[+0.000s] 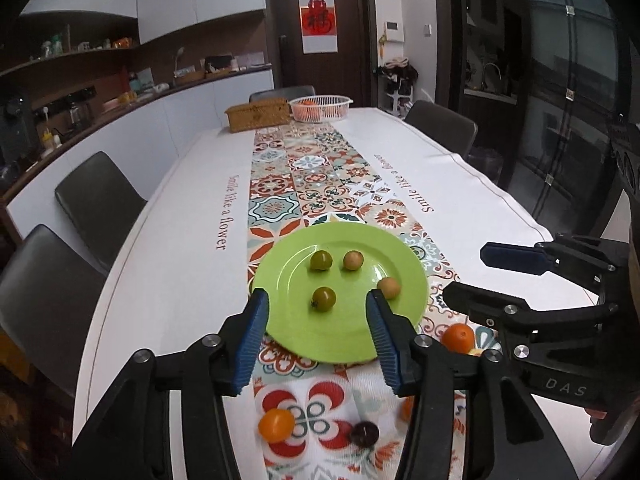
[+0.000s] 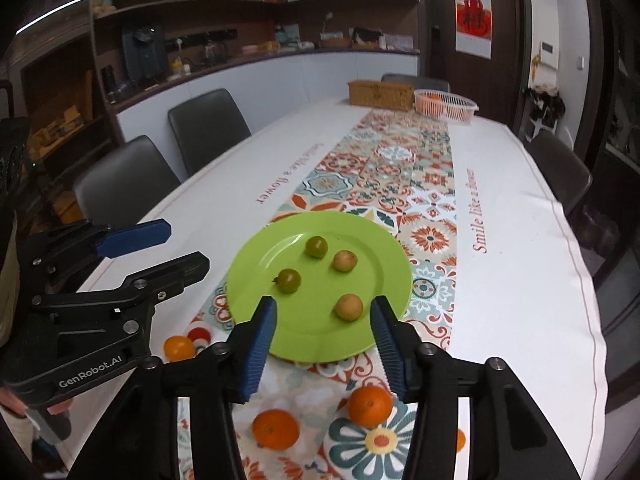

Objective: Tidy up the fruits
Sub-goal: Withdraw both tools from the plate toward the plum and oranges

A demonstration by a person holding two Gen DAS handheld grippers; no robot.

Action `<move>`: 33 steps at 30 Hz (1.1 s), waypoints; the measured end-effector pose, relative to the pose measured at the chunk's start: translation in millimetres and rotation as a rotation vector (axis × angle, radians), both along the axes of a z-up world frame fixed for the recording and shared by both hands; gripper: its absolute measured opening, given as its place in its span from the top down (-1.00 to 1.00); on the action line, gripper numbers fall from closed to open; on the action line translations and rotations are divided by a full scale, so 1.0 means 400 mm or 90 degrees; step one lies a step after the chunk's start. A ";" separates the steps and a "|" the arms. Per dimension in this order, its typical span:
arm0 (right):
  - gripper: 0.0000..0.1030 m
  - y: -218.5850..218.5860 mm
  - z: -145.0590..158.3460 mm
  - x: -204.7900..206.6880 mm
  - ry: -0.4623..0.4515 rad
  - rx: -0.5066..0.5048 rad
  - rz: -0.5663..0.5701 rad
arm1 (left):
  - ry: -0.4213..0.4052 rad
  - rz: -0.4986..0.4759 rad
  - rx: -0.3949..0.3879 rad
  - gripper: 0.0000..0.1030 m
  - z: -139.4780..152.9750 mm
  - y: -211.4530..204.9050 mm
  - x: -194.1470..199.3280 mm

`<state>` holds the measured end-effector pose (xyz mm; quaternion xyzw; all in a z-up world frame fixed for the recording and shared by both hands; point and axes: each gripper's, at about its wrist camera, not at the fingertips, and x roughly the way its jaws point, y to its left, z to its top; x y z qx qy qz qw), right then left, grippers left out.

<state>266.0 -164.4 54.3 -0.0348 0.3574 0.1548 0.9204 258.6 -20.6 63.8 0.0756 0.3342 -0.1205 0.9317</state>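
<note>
Left wrist view: the bench (image 1: 460, 184) fills most of the frame, white cloth with a patterned runner (image 1: 316, 176) down the middle. At the far end, top centre of the frame, a woven box (image 1: 258, 114) sits just beside a white basket (image 1: 320, 108) with something orange inside.

Green plate (image 1: 340, 292) lies on the runner at frame centre. Four small fruits are on it: two green ones (image 1: 322, 260) (image 1: 324, 299) and two tan ones (image 1: 353, 260) (image 1: 389, 288).

Left gripper (image 1: 318, 340) hangs over the plate's near rim, jaws wide and empty. Right gripper (image 1: 472, 280) comes in from the right edge of the frame, jaws also spread wide, nothing in them.

Loose fruit on the runner, off the plate: an orange (image 1: 458, 337) at lower right just beside the plate, an orange tomato (image 1: 276, 424) and a dark round fruit (image 1: 364, 434) near the bottom.

Right wrist view: right gripper (image 2: 324, 340) over the same rim, one tan fruit (image 2: 349, 307) between its jaws' line but untouched. Two oranges (image 2: 370, 406) (image 2: 276, 429) sit on the runner near the bottom of the frame, and an orange tomato (image 2: 179, 348) at lower left.
</note>
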 end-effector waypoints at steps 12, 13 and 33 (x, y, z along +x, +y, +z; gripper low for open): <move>-0.12 0.004 0.026 -0.145 -0.048 0.004 0.000 | -0.031 -0.005 -0.001 -0.22 0.023 0.033 -0.141; -0.12 0.005 0.027 -0.152 -0.050 0.004 0.002 | -0.033 -0.006 0.002 -0.25 0.023 0.034 -0.152; -0.25 0.018 -0.064 -0.265 -0.060 -0.045 0.024 | -0.049 -0.056 0.007 -0.31 -0.085 0.028 -0.258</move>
